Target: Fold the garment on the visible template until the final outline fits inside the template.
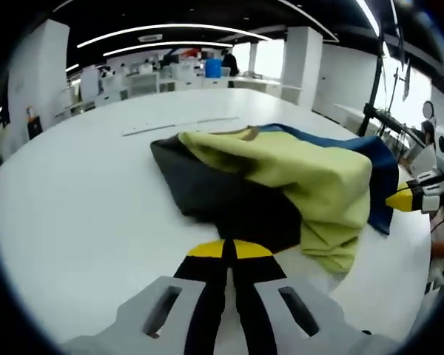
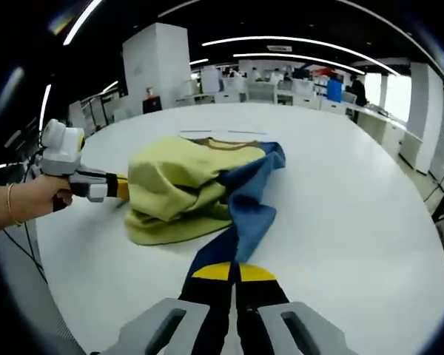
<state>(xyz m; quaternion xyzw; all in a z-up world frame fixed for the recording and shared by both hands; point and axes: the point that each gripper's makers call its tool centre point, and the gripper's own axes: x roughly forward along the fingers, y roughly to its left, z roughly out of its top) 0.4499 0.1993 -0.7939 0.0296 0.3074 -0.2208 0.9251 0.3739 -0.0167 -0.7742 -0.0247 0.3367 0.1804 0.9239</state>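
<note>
The garment (image 1: 296,174) lies crumpled on the white table (image 1: 81,192), with yellow-green cloth on top, a black part (image 1: 222,203) towards me and a blue part (image 1: 381,170) at the right. My left gripper (image 1: 229,249) is shut, its yellow tips pinching the black edge. In the right gripper view the garment (image 2: 177,188) trails a blue sleeve (image 2: 240,214) down into my right gripper (image 2: 233,271), which is shut on it. The left gripper (image 2: 118,188), held by a hand, touches the garment's left side. The right gripper (image 1: 401,200) sits at the blue edge.
Thin pale template lines (image 1: 181,126) run on the table behind the garment, also seen as template lines (image 2: 222,133) past the collar. Wide bare table (image 2: 355,192) surrounds the cloth. Desks and pillars stand far behind. A dark stand (image 1: 374,96) rises at the right.
</note>
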